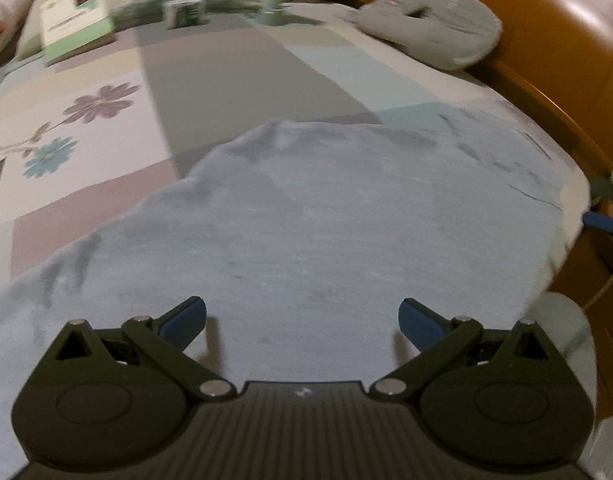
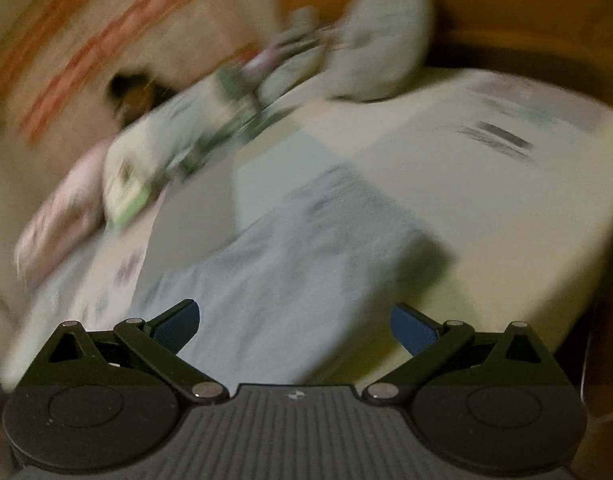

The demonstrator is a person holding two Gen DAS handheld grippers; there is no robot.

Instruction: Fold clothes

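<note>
A pale blue garment point(image 1: 326, 220) lies spread flat on the patchwork bedspread point(image 1: 86, 152). My left gripper point(image 1: 302, 320) hovers just above its near part, open wide, blue pads point(image 1: 186, 320) apart with nothing between them. In the right wrist view, which is strongly blurred, the same blue garment point(image 2: 298, 264) runs from below the fingers toward the middle of the bed. My right gripper point(image 2: 294, 322) is also open and empty over the garment's near edge. A blue pad tip of the other gripper point(image 1: 602, 222) peeks in at the bed's right edge.
A grey neck pillow point(image 1: 430, 24) rests at the far right of the bed beside an orange wooden frame point(image 1: 546, 60). A book point(image 1: 76, 16), a small box point(image 1: 186, 10) and pillows point(image 1: 10, 12) lie at the far left. The bed edge drops off on the right.
</note>
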